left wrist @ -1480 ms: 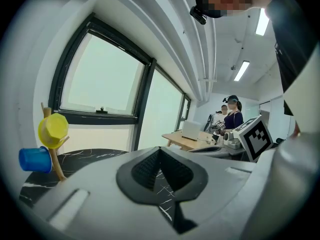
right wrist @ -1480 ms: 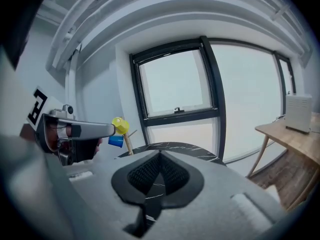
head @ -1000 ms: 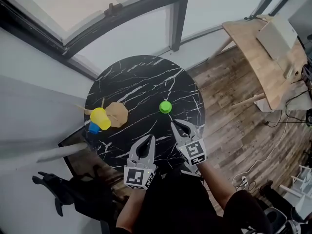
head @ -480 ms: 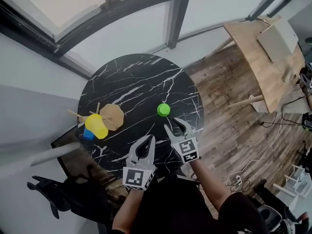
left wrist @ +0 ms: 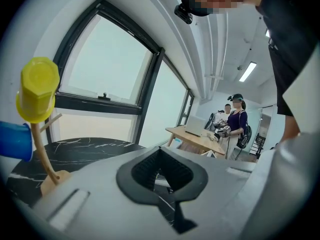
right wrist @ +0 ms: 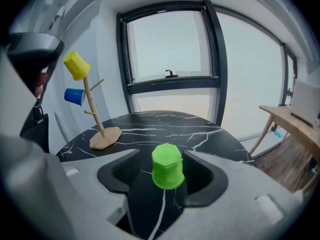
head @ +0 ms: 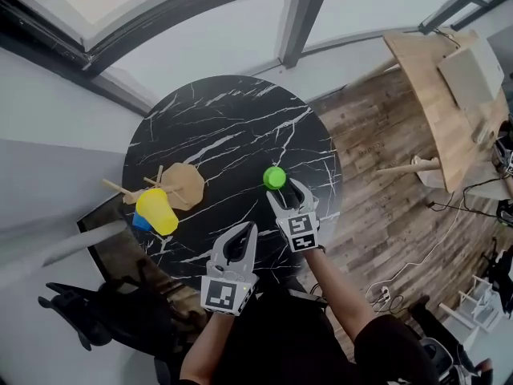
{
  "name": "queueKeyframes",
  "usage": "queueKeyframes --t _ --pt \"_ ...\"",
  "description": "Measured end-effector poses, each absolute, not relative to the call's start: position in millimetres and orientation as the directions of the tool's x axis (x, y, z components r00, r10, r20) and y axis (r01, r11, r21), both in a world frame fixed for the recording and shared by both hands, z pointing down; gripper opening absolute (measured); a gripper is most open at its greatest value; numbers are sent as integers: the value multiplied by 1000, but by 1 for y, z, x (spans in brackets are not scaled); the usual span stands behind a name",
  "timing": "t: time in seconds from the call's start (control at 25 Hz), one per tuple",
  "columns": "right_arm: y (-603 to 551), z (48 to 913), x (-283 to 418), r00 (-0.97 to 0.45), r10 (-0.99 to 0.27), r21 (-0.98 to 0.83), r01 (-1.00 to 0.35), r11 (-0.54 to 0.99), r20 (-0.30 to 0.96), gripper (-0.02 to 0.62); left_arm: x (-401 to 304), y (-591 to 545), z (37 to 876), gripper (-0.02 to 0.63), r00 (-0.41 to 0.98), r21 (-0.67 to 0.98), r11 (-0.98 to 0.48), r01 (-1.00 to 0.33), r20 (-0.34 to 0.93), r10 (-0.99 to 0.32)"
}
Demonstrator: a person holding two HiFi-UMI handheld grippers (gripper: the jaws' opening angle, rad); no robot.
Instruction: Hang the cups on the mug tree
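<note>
Head view shows mug tree (head: 184, 184) near table (head: 232, 119) edge, green cup (head: 275, 177) apart.

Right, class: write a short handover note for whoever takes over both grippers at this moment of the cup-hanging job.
Left gripper: shut, empty, held over the near edge of the round black marble table.
Right gripper: its jaws have just been opening and are now open. The small green plastic cup stands upside down on the table at their mouth, not gripped.
Done: the yellow cup and the blue cup hang on the wooden mug tree at the table's left.
Left to do: close on the green cup and hang it on a free peg.
</note>
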State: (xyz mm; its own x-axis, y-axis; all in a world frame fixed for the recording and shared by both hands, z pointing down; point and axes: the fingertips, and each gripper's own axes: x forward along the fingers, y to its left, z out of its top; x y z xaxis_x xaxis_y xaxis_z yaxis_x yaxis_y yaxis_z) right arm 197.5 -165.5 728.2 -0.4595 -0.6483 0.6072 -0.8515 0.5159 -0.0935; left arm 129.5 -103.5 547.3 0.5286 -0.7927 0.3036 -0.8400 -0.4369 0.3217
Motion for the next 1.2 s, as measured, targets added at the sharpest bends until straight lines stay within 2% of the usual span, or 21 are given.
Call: queueKeyframes --t 0.44,0.64,1.2 --pt "-188 760 195 -398 -660 -64 -881 469 637 259 113 -105 559 2 537 317 -444 -838 338 -773" --pt "-185 766 195 -401 -663 -73 -883 465 632 244 107 -102 559 1 540 315 -447 -837 342 -769" --pt "-164 727 178 -430 -669 -65 -865 497 606 238 84 -73 533 1 526 304 -441 -845 319 -788"
